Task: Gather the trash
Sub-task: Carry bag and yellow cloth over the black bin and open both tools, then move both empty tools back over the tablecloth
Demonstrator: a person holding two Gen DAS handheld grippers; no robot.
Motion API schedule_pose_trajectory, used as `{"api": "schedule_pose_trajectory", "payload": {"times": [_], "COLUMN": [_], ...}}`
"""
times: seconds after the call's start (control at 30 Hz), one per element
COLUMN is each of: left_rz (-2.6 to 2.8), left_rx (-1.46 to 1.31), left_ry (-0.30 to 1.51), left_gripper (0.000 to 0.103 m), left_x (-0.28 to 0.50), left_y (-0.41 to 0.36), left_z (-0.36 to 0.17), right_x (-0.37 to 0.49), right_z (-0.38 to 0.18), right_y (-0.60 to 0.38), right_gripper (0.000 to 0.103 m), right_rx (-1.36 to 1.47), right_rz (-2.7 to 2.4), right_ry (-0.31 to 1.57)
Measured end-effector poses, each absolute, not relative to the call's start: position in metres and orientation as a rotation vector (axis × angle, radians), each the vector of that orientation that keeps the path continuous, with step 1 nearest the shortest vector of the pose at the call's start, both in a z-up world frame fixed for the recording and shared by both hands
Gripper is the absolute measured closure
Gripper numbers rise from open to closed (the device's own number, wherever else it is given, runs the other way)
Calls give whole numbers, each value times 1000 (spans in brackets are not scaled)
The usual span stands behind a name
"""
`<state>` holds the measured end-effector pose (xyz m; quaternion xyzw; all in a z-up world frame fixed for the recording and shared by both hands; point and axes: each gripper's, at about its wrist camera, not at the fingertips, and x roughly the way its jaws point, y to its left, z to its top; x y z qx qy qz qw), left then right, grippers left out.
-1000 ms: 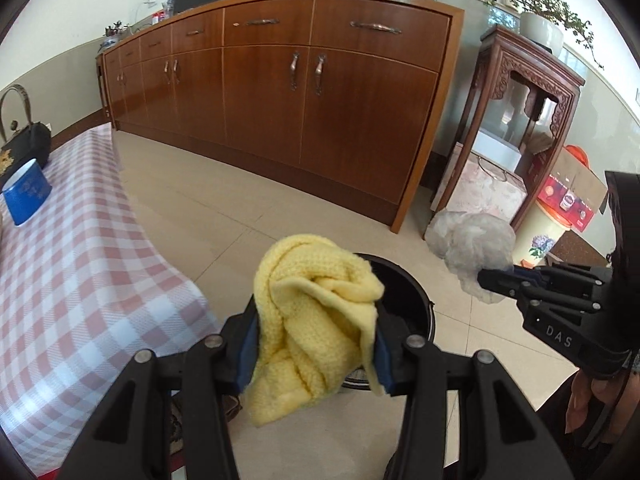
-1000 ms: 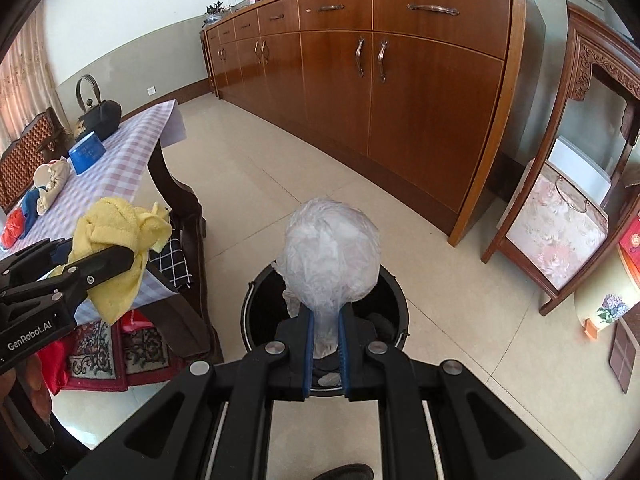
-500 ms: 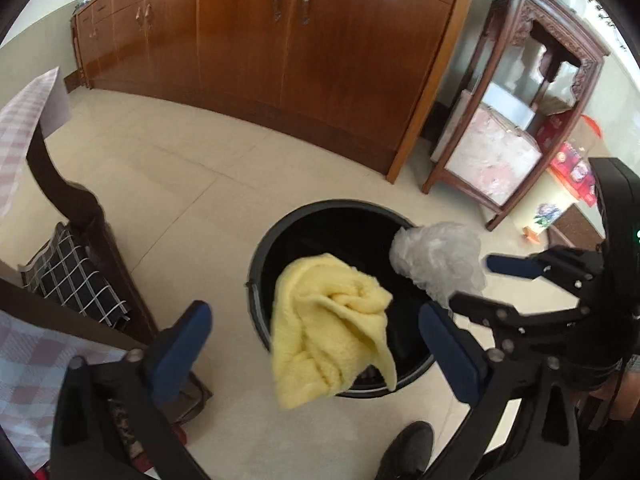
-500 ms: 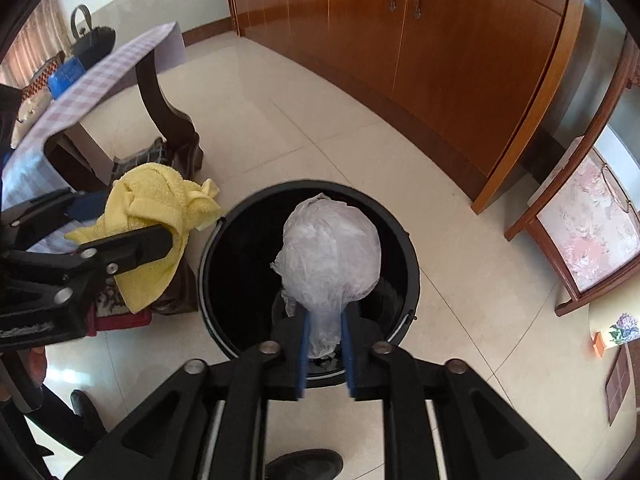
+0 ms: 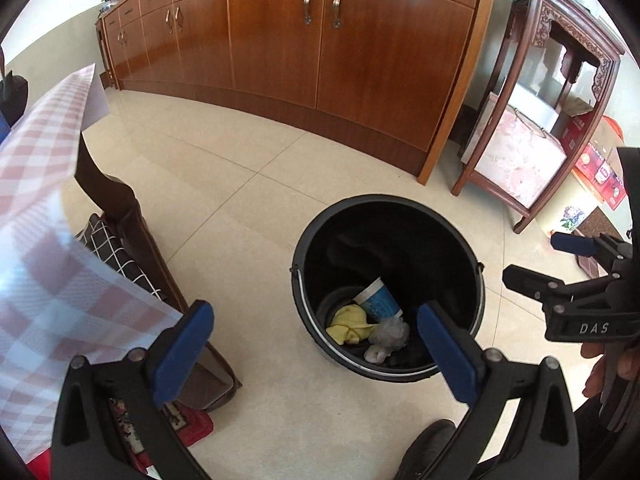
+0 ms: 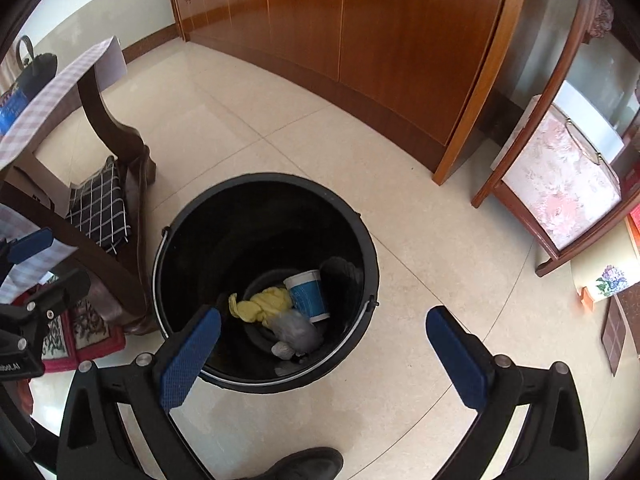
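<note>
1 round black plastic bucket (image 6: pixel 176 240) with a wire bail stands on glossy cream tile. At its bottom: 1 crumpled yellow knit cloth (image 6: pixel 262 304), 1 wad of translucent plastic film (image 6: pixel 296 332), 1 blue-and-white paper cup (image 6: pixel 306 294) on its side, all touching. Left gripper (image 5: pixel 316 340) spread wide, empty. Right gripper (image 6: pixel 324 344) has just been opening; nothing between its 2 blue ribbed pads.

Cloth (image 6: pixel 262 304), cup (image 6: pixel 308 295), bag (image 6: pixel 296 332) in bucket (image 6: pixel 256 196), table (image 6: pixel 116 148) left, cabinet (image 6: pixel 380 40) behind
</note>
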<state>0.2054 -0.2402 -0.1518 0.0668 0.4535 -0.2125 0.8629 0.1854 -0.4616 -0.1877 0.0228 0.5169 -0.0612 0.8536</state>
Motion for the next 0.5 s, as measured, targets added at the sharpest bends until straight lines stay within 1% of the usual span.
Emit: {"api": "schedule_pose_trajectory", "payload": {"times": [0.5], "left_rz": [-458], "left_rx": [112], "left_ry": [884], "left_gripper": [1], "left_x": [178], "left_y": [-227], "left_z": [-113], "right_x": [143], "right_z": [-125], "right_y": [-446], "right_gripper": [0], "right_rx": [78], "right_rz": [-164], "right_ry": [931]}}
